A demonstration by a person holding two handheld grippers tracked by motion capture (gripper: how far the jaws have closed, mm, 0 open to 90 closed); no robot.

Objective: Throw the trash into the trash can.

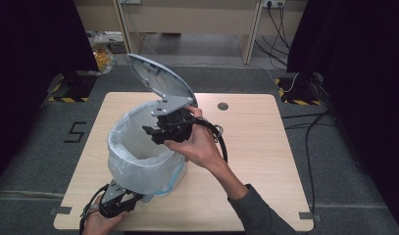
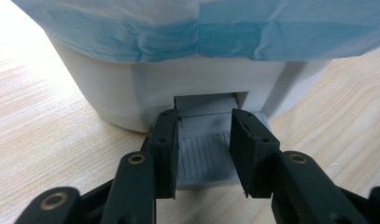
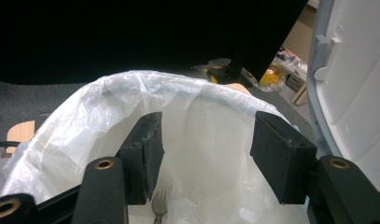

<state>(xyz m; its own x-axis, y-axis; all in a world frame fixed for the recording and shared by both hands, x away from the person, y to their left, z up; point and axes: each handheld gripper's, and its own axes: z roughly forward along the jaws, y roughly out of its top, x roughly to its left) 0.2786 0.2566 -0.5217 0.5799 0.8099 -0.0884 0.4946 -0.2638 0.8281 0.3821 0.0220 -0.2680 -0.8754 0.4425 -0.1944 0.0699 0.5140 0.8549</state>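
Note:
A white pedal bin [image 1: 170,177] lined with a pale plastic bag [image 1: 133,156] stands on the left half of the table, its grey lid [image 1: 158,81] raised at the back. My left gripper [image 1: 134,197] lies low at the bin's front base. In the left gripper view its jaws [image 2: 205,116] are shut on the ribbed grey pedal [image 2: 204,158] under the blue-tinted bag [image 2: 178,28]. My right gripper [image 1: 153,133] hovers over the bin's mouth beside the lid [image 3: 355,70]. It is open [image 3: 208,126] with nothing between its pads. A fork [image 3: 159,205] lies down inside the bag [image 3: 85,121].
The wooden table [image 1: 256,147] has a small round grommet [image 1: 223,106] near its back edge. Black curtains hang on both sides. Cables [image 1: 310,127] run over the floor at right, and a bag of yellow things [image 1: 101,56] sits far back left.

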